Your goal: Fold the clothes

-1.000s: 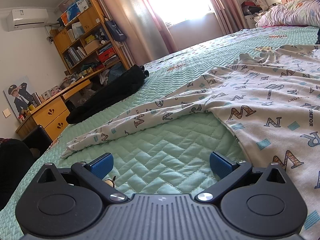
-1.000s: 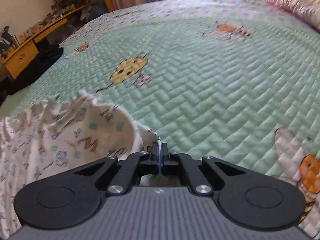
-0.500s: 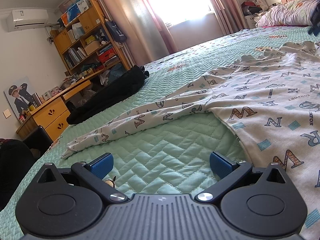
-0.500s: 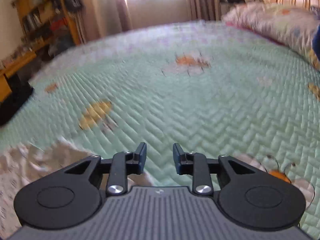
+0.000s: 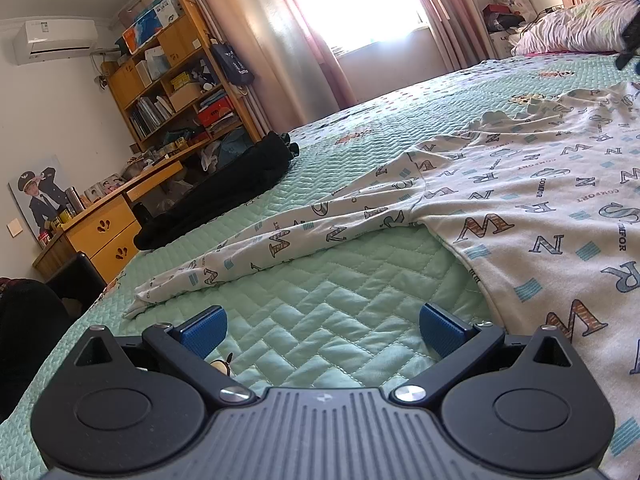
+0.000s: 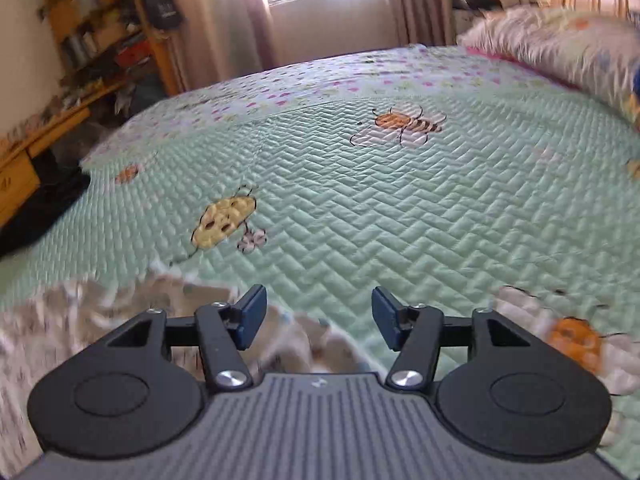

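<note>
Shirt sleeve reaches toward the left hand-held gripper

The shirt fills the frame's right on the bed; its sleeve runs lower left, nearest the spread, empty left hand-held gripper. The right hand-held gripper is opening, holding nothing.

The white garment is printed with "COMFORT" and scattered letters W, N, R, S.

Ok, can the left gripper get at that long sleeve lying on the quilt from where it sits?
Probably yes. The left gripper is open with only bare green quilt between it and the sleeve, which lies flat just ahead, cuff to the left. Nothing blocks the path.
</note>
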{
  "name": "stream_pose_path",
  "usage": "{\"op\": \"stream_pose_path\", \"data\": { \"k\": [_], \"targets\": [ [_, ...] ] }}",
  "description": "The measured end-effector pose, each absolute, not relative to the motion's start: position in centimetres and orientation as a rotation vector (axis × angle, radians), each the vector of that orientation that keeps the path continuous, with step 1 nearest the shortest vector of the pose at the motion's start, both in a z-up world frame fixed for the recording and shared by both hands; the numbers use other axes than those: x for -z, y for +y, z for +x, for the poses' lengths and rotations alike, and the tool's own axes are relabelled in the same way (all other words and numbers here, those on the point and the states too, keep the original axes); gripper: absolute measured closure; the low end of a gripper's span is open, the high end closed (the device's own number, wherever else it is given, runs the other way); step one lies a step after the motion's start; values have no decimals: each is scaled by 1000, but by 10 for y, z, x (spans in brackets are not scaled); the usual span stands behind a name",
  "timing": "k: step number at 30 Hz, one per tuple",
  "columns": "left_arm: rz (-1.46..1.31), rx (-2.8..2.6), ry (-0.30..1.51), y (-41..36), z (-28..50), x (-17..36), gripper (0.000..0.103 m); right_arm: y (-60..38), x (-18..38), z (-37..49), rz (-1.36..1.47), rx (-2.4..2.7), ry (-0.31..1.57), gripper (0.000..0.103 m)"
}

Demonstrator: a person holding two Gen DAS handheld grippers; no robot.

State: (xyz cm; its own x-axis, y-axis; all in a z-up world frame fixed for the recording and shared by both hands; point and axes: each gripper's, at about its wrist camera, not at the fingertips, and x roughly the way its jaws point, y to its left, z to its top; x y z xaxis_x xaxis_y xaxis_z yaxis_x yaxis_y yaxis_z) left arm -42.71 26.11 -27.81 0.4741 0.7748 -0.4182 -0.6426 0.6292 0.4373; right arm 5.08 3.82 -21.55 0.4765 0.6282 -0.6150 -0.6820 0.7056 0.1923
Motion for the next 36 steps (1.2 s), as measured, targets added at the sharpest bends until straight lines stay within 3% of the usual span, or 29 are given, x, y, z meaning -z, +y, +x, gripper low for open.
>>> {"op": "stream_pose_path", "data": {
  "k": [6,13,18,21,26,30,31,33,34,36],
  "targets": [
    [235,-878,630,260,-427,278,1,-52,229,31,63,-666,803,34],
    [239,-879,632,260,-427,278,1,-237,254,-36,539,-413,836,34],
    [249,-882,635,259,-426,279,1,-277,269,-80,723,-400,862,33],
    [257,-884,639,258,-425,279,1,-252,267,-89,581,-470,873,33],
    [268,-888,641,257,-425,279,1,-160,254,-133,-312,-558,693,33],
    [277,-890,642,256,-424,280,1,-126,265,-142,-631,-531,525,33],
    [277,-890,643,257,-424,279,1,-123,266,-135,-647,-525,510,35],
    [277,-890,644,257,-423,280,1,-124,261,-114,-588,-551,516,54],
    [279,-890,645,256,-423,280,1,-129,253,-95,-496,-585,553,94],
    [283,-891,646,256,-423,280,1,-148,235,-48,-263,-623,635,94]
  ]
}}
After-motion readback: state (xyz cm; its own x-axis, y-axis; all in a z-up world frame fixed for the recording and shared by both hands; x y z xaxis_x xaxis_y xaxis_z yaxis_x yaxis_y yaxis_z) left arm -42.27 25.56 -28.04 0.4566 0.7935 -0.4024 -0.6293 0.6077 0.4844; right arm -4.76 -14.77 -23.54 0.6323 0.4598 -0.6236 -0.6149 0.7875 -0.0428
